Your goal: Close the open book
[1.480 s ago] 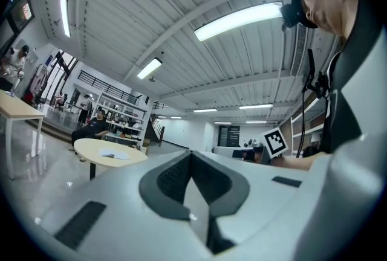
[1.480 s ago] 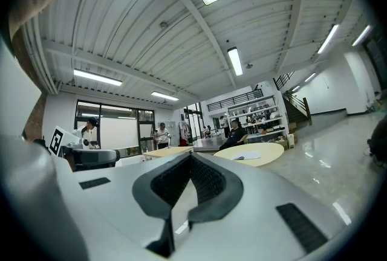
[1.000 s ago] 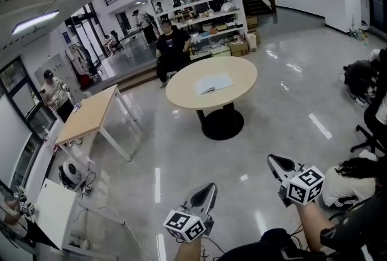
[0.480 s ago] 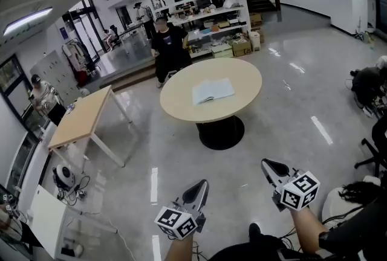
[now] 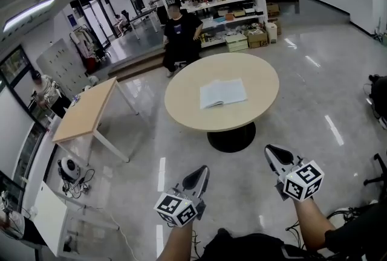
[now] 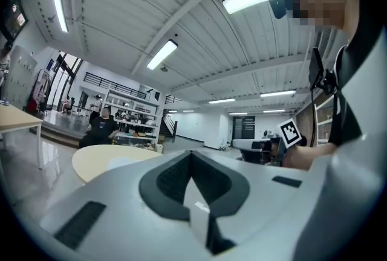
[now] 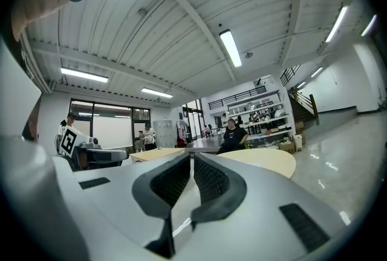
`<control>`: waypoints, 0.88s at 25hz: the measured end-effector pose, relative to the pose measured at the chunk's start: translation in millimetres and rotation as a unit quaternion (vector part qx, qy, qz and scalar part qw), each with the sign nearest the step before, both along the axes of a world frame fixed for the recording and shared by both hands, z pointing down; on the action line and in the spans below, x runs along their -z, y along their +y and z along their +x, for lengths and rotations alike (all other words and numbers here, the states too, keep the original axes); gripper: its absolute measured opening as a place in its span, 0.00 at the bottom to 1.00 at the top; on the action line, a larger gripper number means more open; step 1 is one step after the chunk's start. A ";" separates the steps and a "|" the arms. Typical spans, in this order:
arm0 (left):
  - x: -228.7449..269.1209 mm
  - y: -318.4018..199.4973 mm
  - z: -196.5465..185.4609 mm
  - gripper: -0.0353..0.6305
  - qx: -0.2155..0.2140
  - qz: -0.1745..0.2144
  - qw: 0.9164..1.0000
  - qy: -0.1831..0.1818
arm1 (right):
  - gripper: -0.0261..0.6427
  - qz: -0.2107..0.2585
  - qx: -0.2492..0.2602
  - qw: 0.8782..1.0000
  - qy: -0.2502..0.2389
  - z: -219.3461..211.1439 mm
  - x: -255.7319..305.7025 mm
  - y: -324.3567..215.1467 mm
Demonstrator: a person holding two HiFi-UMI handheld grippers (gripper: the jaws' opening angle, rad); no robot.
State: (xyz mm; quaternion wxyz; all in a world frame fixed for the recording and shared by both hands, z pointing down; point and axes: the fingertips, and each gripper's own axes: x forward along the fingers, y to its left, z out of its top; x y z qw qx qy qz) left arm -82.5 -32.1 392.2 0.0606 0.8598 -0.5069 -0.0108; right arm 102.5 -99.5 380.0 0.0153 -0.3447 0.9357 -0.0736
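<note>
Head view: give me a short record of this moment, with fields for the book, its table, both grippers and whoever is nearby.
book: the book lies open, pages up, near the table's middle
table: round table on a dark pedestal
left gripper: left gripper, jaws together, empty, over the floor short of the table
right gripper: right gripper, jaws together, empty, also short of the table
bystander: person in black beyond the table's far edge
task status: book not yet closed

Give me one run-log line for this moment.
book: open, flat on round table | left gripper: shut, empty | right gripper: shut, empty | both over floor, short of table
</note>
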 end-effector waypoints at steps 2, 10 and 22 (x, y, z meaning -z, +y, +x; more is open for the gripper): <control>-7.5 -35.1 -9.2 0.04 0.003 -0.003 1.000 0.003 | 0.04 -0.005 -0.003 1.000 -0.001 -9.2 -6.5 -33.9; -40.5 -154.3 -67.4 0.04 -0.027 -0.016 0.999 0.012 | 0.11 -0.008 -0.020 0.999 0.030 -79.2 -36.3 -143.6; -58.2 -309.3 -122.6 0.04 -0.057 -0.047 0.997 0.005 | 0.18 -0.018 -0.027 0.998 0.051 -153.8 -43.3 -293.9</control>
